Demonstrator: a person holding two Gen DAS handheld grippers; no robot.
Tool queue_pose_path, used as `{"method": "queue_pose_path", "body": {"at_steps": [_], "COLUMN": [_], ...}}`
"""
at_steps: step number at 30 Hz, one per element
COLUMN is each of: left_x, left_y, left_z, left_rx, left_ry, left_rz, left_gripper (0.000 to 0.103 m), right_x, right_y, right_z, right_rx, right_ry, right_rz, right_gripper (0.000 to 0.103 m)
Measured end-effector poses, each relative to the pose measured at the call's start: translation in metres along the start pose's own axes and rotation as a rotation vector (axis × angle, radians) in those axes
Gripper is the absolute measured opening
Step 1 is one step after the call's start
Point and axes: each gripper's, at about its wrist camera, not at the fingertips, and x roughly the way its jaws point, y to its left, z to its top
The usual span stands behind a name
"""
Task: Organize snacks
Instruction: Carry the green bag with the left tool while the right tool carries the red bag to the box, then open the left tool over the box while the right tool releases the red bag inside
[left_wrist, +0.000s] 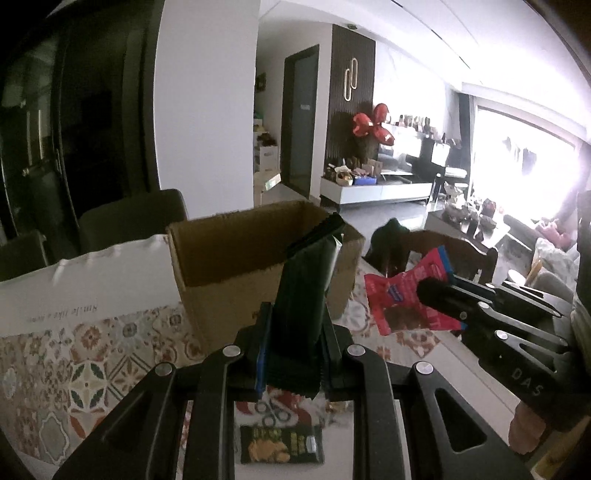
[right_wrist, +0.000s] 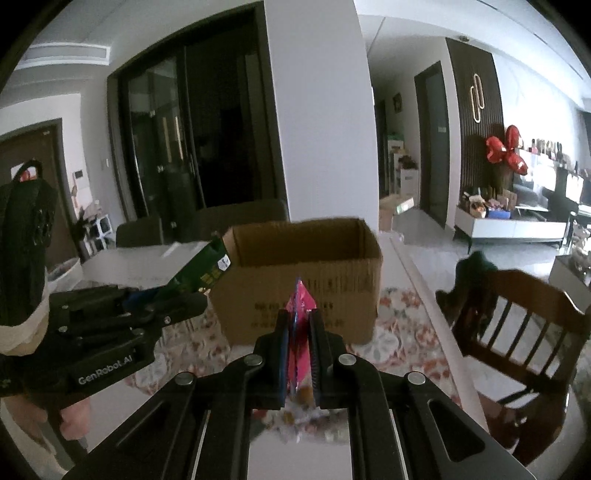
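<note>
My left gripper (left_wrist: 295, 314) is shut on a long dark green snack packet (left_wrist: 308, 288) that stands up between the fingers. From the right wrist view the same green packet (right_wrist: 201, 271) sticks out of the left gripper (right_wrist: 188, 299) toward the box. My right gripper (right_wrist: 299, 317) is shut on a red-pink snack packet (right_wrist: 298, 332), seen edge-on. In the left wrist view that red packet (left_wrist: 400, 295) hangs flat from the right gripper (left_wrist: 424, 291), right of the box. An open brown cardboard box (right_wrist: 299, 291) stands just ahead of both grippers; the same box (left_wrist: 229, 258) looks empty inside.
A dark snack packet with yellow print (left_wrist: 282, 445) lies on the patterned tablecloth (left_wrist: 85, 369) below my left gripper. A wooden chair (right_wrist: 517, 332) stands to the right of the table, dark chairs (right_wrist: 207, 218) behind it. A person's hand (right_wrist: 74, 417) holds the left gripper.
</note>
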Motion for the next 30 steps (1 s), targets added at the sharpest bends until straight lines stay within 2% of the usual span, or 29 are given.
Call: {"method": "queue_pose_path", "body": {"at_steps": [16,27,28,29,30], "left_x": [0.044,0.092,0.095,0.096,0.095], "left_y": [0.034,0.055,0.057,0.058,0.058], "left_z": [0.049,0.068,0.068,0.068,0.068], "left_rx": [-0.036,-0.059,-0.063,-0.062,-0.062], "left_ry": [-0.015,0.043,0.045,0.044,0.041], "left_rz": [0.040,0.069,0.074,0.074,0.079], "left_gripper": [0.022,0.024,0.028,0.043,0.053], "right_x": [0.046,0.107,0.112,0.119,0.124], "right_y": [-0.010,-0.012,-0.013,-0.016,-0.017], "right_z": [0.075,0.091,0.091,0.090,0.089], "right_rx": [-0.017,-0.047,-0.043,-0.041,-0.036], "right_ry": [-0.090,-0.032,-0.024,-0.009,0.004], "right_rz": [0.036,0.040,0.037,0.041,0.039], "right_gripper": [0.010,0.011,0.011,0.011,0.013]}}
